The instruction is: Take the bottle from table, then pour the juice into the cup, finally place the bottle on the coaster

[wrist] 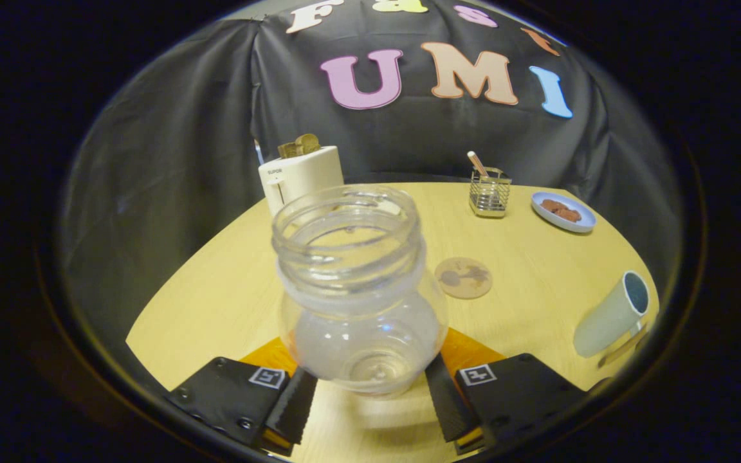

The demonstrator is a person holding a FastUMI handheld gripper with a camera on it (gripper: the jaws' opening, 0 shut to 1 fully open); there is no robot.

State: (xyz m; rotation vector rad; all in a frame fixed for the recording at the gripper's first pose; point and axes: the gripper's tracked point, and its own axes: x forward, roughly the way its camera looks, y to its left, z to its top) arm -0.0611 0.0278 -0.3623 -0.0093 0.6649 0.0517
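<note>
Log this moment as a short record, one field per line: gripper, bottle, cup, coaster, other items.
gripper: gripper with fingers on both sides of the bottle's base, apparently pressing it
bottle: clear bottle, no cap, upright, looks empty
cup: pale cup to the right, beyond the fingers
coaster: round coaster just behind the bottle, bare
other items: toaster, wire holder, plate at the far side of the table

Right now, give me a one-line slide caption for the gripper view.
Hand-held gripper holds clear open bottle between its fingers above the table, coaster and cup beyond.
</note>
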